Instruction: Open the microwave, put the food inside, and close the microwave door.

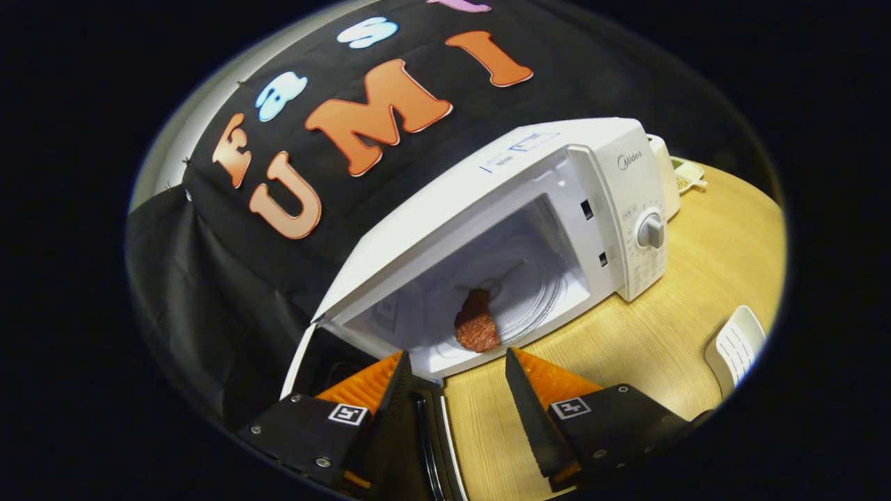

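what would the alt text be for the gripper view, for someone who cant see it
A white microwave stands open on a wooden table, a reddish piece of food on the turntable inside. The gripper is open just in front, holding nothing, with the door swung out beside one finger.

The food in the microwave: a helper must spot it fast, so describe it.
Find the white microwave on the wooden table, door open. Inside, near the front lip of the cavity, just beyond the open gripper fingers, lies the food: a reddish-brown rough lump, the only dark thing against white walls.
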The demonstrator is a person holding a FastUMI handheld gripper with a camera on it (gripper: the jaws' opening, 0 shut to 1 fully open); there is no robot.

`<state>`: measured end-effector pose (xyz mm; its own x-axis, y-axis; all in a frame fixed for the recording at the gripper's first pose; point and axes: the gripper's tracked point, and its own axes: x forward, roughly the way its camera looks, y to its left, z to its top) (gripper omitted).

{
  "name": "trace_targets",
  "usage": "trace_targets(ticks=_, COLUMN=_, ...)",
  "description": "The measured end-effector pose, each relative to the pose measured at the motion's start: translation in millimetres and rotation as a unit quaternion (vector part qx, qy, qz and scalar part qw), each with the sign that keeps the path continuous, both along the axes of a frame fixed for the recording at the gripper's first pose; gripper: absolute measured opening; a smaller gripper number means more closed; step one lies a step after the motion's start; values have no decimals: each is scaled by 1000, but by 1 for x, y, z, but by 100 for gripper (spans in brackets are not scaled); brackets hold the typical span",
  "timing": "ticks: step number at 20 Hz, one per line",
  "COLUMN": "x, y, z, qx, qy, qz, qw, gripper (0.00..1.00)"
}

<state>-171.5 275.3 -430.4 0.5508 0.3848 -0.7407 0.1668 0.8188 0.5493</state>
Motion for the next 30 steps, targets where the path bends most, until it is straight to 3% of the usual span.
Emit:
trace_targets(ticks=7, x=-34, y=35, z=93, qx=-30, qy=-80, qz=88, qw=992, gripper=82)
trace_targets(ticks=15, x=-101, y=124, z=162, qx=-4, qy=-119, qz=190, qw=975, gripper=83)
trace_targets(ticks=19, x=-151, y=171, z=166, qx=19, qy=-115, qz=269, qw=956, gripper=83)
trace_targets(ticks=23, x=-188, y=181, z=152, qx=31, qy=-77, qz=316, qw=945, gripper=83)
trace_targets(ticks=30, x=-183, y=148, z=135, qx=-12, qy=-64, qz=320, qw=945, gripper=76)
